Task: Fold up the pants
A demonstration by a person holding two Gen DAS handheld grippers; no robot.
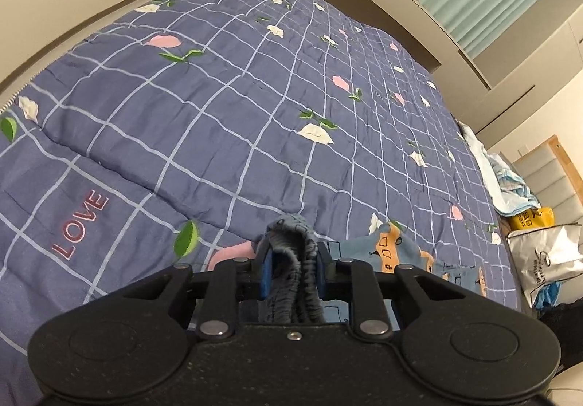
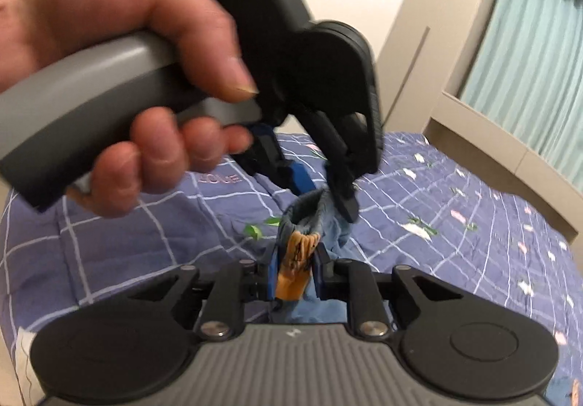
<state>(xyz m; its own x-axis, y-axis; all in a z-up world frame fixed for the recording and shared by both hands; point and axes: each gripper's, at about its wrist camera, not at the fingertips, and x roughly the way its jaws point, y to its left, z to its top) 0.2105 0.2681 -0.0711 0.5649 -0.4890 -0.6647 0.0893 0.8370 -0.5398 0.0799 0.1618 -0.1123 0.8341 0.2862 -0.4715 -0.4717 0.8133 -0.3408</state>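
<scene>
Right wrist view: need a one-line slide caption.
Both grippers pinch the blue pants above the quilt: right gripper clamps an orange-print fold, left gripper, hand-held, grips the gathered waistband.

Soft, even indoor light, fairly bright, with only faint shadows in the creases of the bedspread (image 1: 233,107). Both views bow strongly at the edges, corners dark. In the right wrist view the hand (image 2: 109,78) is smeared by motion blur.

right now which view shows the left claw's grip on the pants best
The left wrist view: the left claw fills the foreground, sharp, its blue pads shut on the gathered grey waistband of the pants. The right wrist view shows that claw from outside, motion-blurred, pinching the same bunched fabric.
</scene>
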